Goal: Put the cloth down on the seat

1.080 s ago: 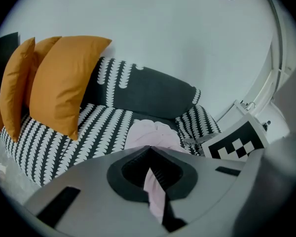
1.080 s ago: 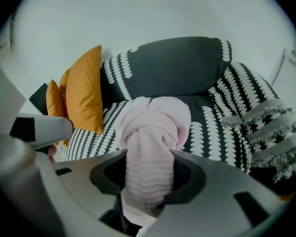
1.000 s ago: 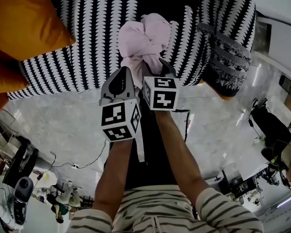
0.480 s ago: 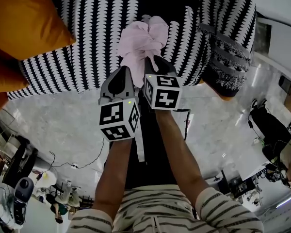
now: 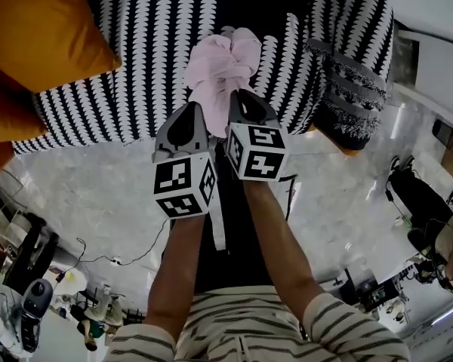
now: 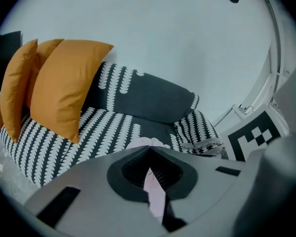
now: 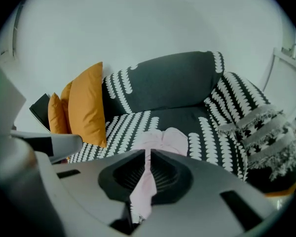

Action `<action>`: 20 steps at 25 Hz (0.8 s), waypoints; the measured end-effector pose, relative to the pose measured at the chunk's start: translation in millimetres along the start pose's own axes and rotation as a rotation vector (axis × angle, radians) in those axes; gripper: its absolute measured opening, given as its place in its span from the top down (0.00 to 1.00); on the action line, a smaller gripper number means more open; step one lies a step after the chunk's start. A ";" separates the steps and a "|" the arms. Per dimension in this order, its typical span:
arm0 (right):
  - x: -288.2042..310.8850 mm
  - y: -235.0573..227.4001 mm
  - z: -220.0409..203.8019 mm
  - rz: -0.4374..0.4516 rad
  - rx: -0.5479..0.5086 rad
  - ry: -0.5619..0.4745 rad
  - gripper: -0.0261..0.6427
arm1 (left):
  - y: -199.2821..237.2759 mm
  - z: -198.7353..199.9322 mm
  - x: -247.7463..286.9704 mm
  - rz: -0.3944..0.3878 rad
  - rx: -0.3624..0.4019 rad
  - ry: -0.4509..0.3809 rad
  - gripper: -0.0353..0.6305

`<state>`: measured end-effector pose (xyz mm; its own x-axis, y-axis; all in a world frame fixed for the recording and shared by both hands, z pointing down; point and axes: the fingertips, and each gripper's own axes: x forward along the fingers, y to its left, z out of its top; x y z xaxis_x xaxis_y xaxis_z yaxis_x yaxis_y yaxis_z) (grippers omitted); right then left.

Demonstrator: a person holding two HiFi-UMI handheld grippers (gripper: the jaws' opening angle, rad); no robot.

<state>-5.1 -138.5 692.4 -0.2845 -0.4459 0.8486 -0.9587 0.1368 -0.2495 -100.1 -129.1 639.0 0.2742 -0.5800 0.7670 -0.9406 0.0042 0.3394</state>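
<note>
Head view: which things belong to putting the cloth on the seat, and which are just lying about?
Job:
cloth
seat
left gripper, shut on the cloth
right gripper, jaws just closing, cloth pinched between them

Lying about:
orange cushions
fringed throw
cable on the floor

Even, soft daylight; fisheye-bent edges, dark vignetted corners.
</note>
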 end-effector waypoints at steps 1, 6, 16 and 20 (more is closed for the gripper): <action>-1.2 3.7 1.3 0.000 -0.002 -0.009 0.91 | 2.9 0.3 -1.8 -0.001 0.001 -0.002 0.94; -9.1 23.7 10.4 0.004 -0.005 -0.049 0.94 | 14.3 8.2 -13.9 -0.015 0.011 -0.019 0.94; -62.2 56.1 50.9 0.020 -0.045 -0.131 0.94 | -2.0 53.0 -52.5 -0.068 0.059 -0.116 0.94; -79.8 62.0 64.5 0.038 -0.083 -0.199 0.94 | -10.9 67.6 -62.8 -0.096 0.107 -0.168 0.94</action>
<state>-42.1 -151.5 579.2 -0.3234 -0.6035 0.7288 -0.9460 0.2254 -0.2331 -120.6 -147.7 550.3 0.3352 -0.7013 0.6292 -0.9300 -0.1395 0.3400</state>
